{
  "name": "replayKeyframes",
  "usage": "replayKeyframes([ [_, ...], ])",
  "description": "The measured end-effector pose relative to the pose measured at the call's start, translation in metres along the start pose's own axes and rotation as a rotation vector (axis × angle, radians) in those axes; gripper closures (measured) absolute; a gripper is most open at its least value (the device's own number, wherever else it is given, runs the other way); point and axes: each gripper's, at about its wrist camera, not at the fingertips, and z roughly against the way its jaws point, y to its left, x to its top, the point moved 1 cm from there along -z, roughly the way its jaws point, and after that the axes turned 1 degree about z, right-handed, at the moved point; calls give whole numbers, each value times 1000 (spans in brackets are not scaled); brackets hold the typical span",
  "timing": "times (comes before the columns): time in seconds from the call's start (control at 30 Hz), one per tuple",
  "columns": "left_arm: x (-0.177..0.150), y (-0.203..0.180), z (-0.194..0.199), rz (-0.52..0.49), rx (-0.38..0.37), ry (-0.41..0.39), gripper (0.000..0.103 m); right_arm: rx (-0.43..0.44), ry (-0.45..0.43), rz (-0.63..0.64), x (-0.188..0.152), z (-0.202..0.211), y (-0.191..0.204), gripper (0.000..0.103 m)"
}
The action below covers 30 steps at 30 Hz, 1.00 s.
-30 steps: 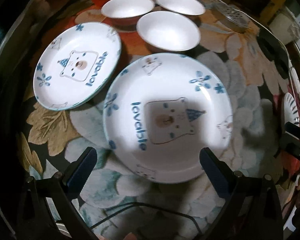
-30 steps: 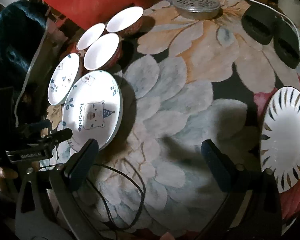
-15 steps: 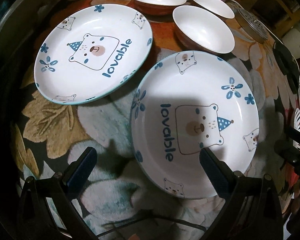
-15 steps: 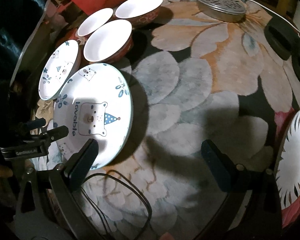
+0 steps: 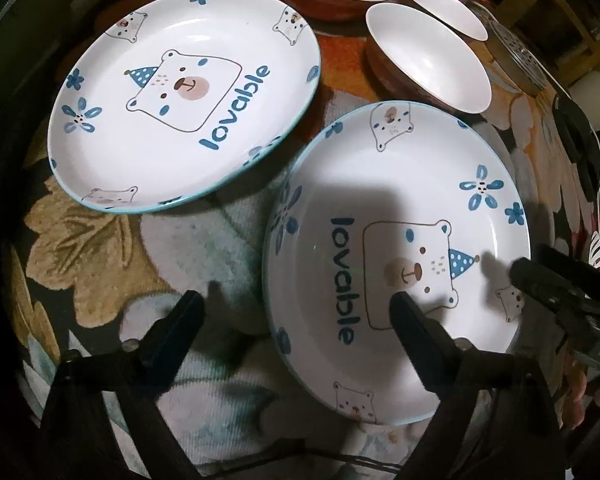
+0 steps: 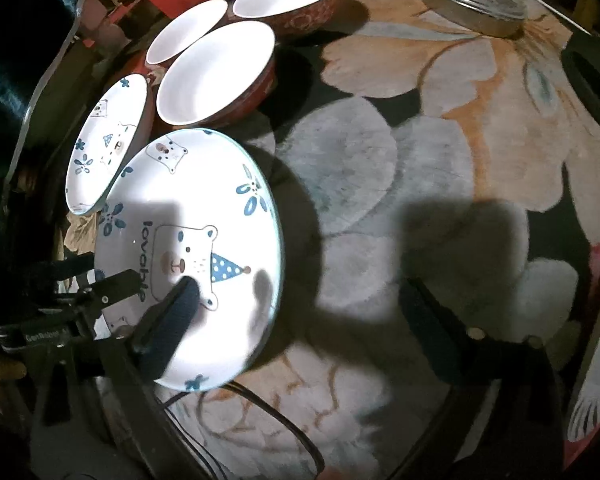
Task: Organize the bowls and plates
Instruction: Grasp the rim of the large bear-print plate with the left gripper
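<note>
Left gripper [image 5: 296,312] jaws closing, spread astride near bear plate's [image 5: 400,184] left rim, lower right of frame. Right gripper [image 6: 300,300] closing, astride same plate's right rim, nothing pinched. Second bear plate [image 5: 180,92] upper left; three bowls [image 5: 428,56] top.

Two plates side by side on the desk [image 6: 380,168], three bowls behind.
Near plate [image 5: 396,264] lies right of far plate [image 5: 184,96], rims close; bowl cluster [image 5: 428,56] sits beyond both; perforated lid [image 6: 472,0] farther right.
</note>
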Motion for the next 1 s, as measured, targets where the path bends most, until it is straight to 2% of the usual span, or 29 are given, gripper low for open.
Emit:
replayKeyframes([
  [0.07,1,0,-4,3,4,5,19,10,19,4,1,-6,3,35],
  [0.1,1,0,-5,3,5,8,25,11,25,4,1,-8,4,38],
  [0.17,3,-1,-8,-7,-5,19,39,18,37,8,1,-12,5,51],
  [0.23,6,-4,-7,-19,-18,3,44,31,52,11,1,-15,6,61],
  [0.3,8,-8,-6,-33,-33,-2,55,42,67,19,0,-19,8,67],
  [0.33,9,-9,-5,-38,-40,-6,60,39,71,27,0,-20,9,77],
  [0.37,11,-11,-5,-41,-35,-7,61,43,71,36,0,-20,11,81],
  [0.43,13,-9,-5,-21,-46,-9,66,31,72,52,0,-19,14,82],
  [0.5,13,-3,-4,0,-70,-10,75,30,74,53,0,-20,14,82],
  [0.57,13,0,-2,-9,-69,-13,78,29,69,56,0,-18,13,84],
  [0.67,9,-2,0,-41,-58,-17,79,19,62,64,0,-18,14,85],
  [1.0,-8,-8,12,-76,-91,-33,79,18,28,59,2,-6,4,87],
])
